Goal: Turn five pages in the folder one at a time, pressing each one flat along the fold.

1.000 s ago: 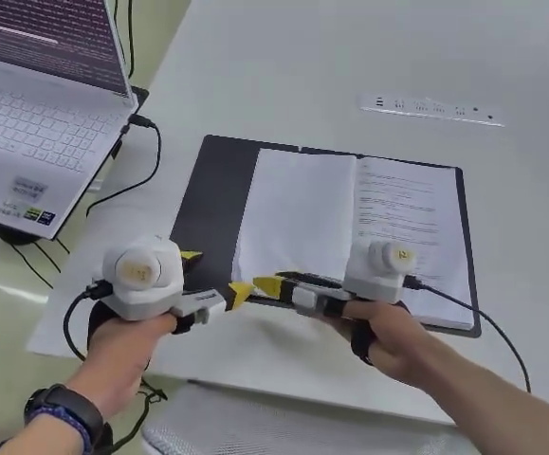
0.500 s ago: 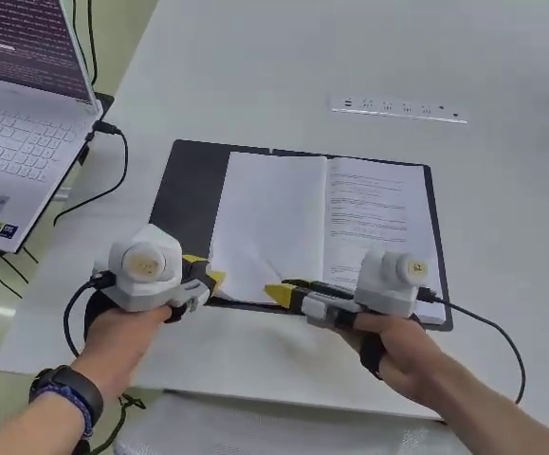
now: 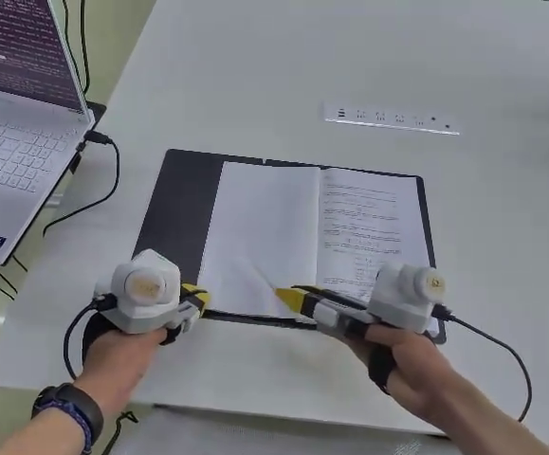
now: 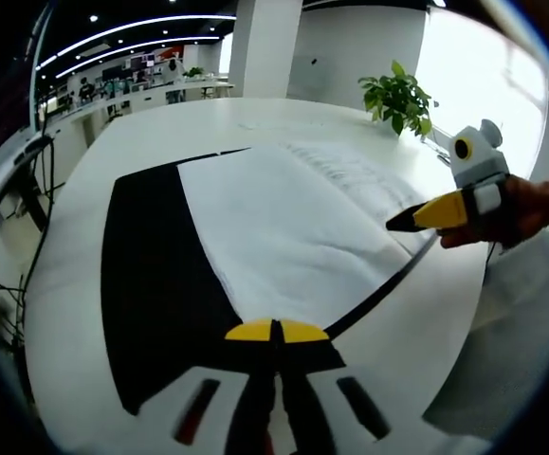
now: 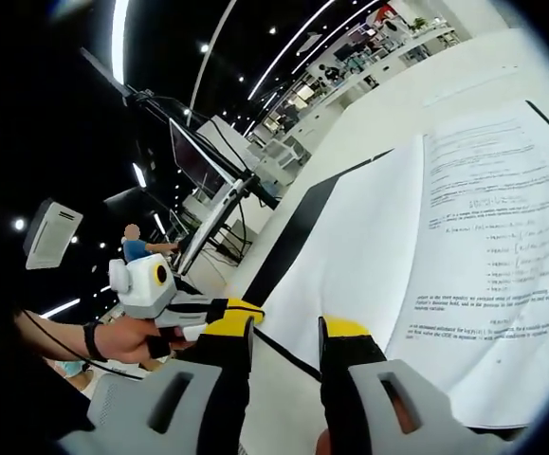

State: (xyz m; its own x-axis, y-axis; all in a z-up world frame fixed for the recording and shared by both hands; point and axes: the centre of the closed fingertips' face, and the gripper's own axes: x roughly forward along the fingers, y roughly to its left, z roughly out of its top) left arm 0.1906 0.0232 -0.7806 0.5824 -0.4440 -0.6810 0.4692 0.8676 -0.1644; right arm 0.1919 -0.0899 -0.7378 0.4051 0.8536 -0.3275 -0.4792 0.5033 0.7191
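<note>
Folder (image 3: pixel 184 209) lies open and flat on the white table (image 3: pixel 255 66), near the person's edge, with its black cover bare at the left, a blank page (image 3: pixel 260 227) beside that and a printed page (image 3: pixel 369 237) to the right of the fold. An open laptop (image 3: pixel 18 142) stands well apart at the far left, and its dark cable (image 3: pixel 103 180) loops across the table towards the folder's left edge without touching it. A socket strip (image 3: pixel 393 118) is set into the table beyond the folder's far edge. The left gripper view shows a potted plant (image 4: pixel 399 95) far off at the table's end. Nothing lies on the pages, and the two tools stand over only the near edge. The left gripper (image 3: pixel 196 299) has its yellow-tipped jaws pressed together, and they hold nothing. In its own view they sit just over the near edge of the black cover, close to the blank page's lower left corner. The right gripper (image 3: pixel 290 299) comes in from the right, low over the near edge of the blank page just left of the fold. Its jaws are spread, and in its own view the folder's dark near edge runs through the gap between them. Whether either jaw touches the paper cannot be told. The two sets of tips point towards each other, near but apart.
</note>
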